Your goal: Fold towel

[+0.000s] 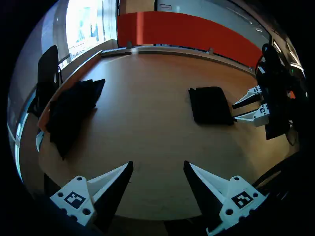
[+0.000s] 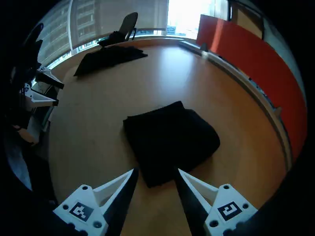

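Fingers of the right gripper [image 2: 156, 170] are held spread, and the near edge of the black towel [image 2: 171, 139] is seen just between their tips; nothing is pinched. The towel is laid on the wooden table [image 2: 98, 129] as a thick, roughly rectangular packet, so the folding is judged largely done, though whether another fold is wanted cannot be told. Soft, light handling is to be expected: the cloth would sag, and its layers could slide apart if only the top one were taken. A hold is best placed at a near corner or along the near edge, with all layers caught together. Off to the side, the left gripper [image 1: 157, 163] is held over bare tabletop, well apart from the towel, its fingers likewise spread and empty. Farther back, a loose heap of dark cloth [image 1: 71, 110] is draped at the table's edge beside a dark chair [image 1: 47, 74]. Beyond the far edge, a red panel [image 1: 189, 31] and a bright window [image 1: 84, 27] are seen.
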Tool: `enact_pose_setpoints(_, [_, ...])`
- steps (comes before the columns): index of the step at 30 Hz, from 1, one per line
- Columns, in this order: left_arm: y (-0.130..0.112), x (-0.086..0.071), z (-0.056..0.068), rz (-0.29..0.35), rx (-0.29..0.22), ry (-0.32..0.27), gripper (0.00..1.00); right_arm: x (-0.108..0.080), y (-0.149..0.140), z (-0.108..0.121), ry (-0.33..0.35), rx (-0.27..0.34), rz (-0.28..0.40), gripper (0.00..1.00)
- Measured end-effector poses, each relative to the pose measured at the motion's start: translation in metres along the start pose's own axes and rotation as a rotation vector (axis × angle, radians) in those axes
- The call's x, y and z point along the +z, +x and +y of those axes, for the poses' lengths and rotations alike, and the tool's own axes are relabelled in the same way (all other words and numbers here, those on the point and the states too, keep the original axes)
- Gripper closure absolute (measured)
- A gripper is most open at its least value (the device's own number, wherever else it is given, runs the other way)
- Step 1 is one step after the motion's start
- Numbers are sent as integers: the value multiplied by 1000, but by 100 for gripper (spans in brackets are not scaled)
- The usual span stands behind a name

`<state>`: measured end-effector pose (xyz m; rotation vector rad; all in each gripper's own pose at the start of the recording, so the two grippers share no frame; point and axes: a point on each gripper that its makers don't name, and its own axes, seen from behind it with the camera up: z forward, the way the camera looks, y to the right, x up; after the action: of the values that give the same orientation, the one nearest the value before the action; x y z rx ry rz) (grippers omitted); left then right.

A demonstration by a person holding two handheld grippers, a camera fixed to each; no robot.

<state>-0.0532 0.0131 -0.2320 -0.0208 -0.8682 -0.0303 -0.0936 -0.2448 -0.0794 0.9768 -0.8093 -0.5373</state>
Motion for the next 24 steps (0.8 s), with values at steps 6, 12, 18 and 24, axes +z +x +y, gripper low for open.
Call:
enact_pose_setpoints(6, [-1,-1,-2,1,-1,1,5,6,-16,-3,-14,22,-24,33])
enact_pose_setpoints(12, [-4,-3,-4,0,-3,3,5,12,-29,-6,-28,61,-46,32])
enact_pose_setpoints(18, [-5,-3,-5,1,-4,2,5,17,-30,-9,-31,89,-47,39])
enact_pose_setpoints(24, [-5,-3,-5,1,-3,1,5,20,-32,-10,-40,106,-48,49])
